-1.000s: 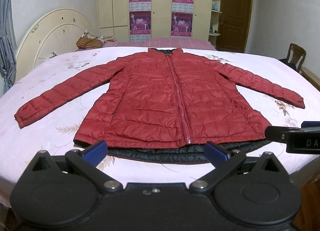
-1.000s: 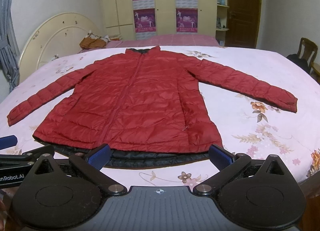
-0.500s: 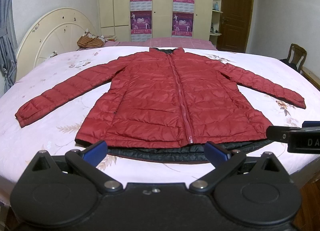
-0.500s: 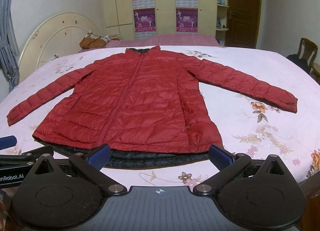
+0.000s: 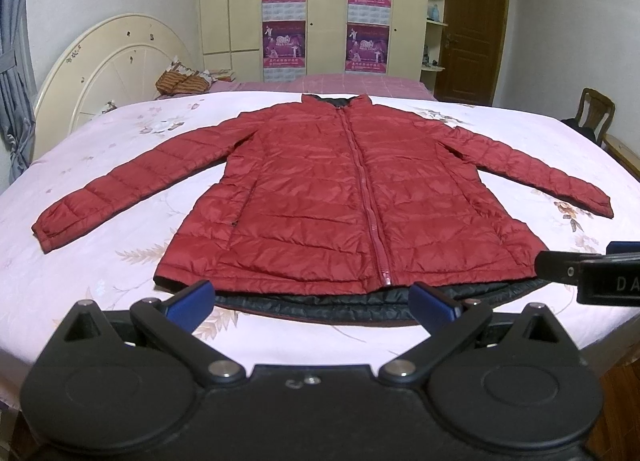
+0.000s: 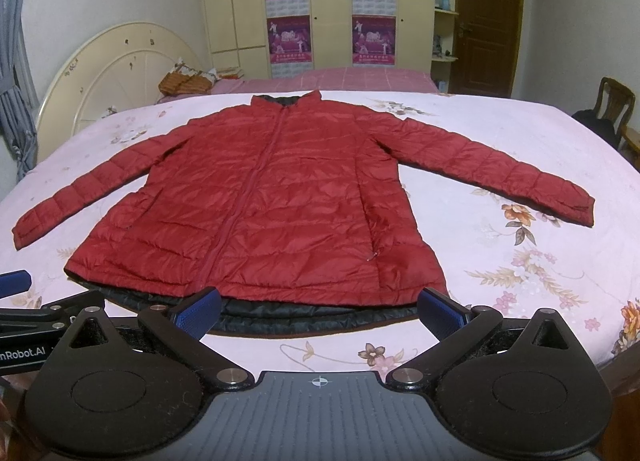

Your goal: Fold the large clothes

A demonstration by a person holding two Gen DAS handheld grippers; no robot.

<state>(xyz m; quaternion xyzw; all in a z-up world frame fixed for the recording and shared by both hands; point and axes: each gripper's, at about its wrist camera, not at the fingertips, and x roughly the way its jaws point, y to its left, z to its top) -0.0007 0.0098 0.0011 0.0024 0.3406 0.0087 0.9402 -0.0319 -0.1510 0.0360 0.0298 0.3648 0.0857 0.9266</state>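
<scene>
Plainly, stage: nothing is folded yet; both tools are hovering off the near edge of the bed [image 5: 60, 261].
Risk: the slick quilted shell looks likely to slide, so a fold may be springing open or shifting sideways if only one layer is pinched at the hem.
Second risk: the black lining [image 5: 320, 301] is peeking out below the red front, so a shallow grip may be catching it alone.
Jacket: the red puffer jacket [image 5: 340, 201] is lying flat, zipped, front up, mid-bed.
Axis: its long axis is running hem-near to collar-far; the collar is pointing at the wardrobe [image 5: 328, 9], sleeves spreading left and right.
Left tool [image 5: 310, 297]: jaws are standing wide apart, gripping nothing, just short of the hem.
Right tool [image 6: 320, 307]: likewise gaping wide and empty, near the hem.
</scene>
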